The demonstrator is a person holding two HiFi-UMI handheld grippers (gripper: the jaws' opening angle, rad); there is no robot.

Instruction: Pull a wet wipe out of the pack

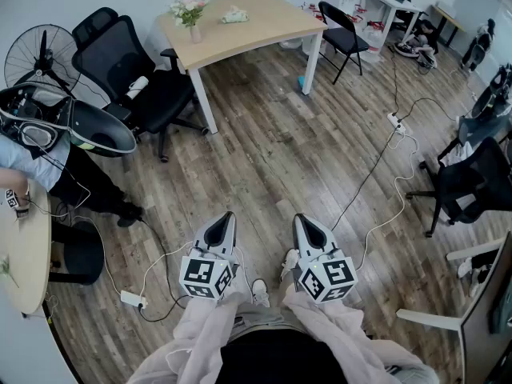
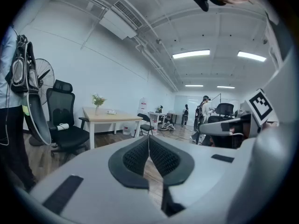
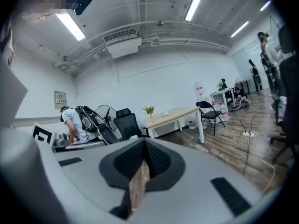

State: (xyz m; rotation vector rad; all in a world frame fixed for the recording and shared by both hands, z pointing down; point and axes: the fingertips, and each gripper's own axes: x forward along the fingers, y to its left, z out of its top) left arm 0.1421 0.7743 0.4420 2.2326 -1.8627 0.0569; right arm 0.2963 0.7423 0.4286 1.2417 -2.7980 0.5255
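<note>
- My left gripper [image 1: 227,218] and right gripper [image 1: 302,221], in the lower middle of the head view, both have their jaws pressed together, with nothing between them.
- I judge that the task is not begun: no wipe is pulled, and all steps remain.
- The pale green thing that I take for the wet wipe pack [image 1: 234,14] lies on the wooden table [image 1: 272,24] at the top of the frame, near a vase of flowers [image 1: 190,13] and well apart from both grippers.
</note>
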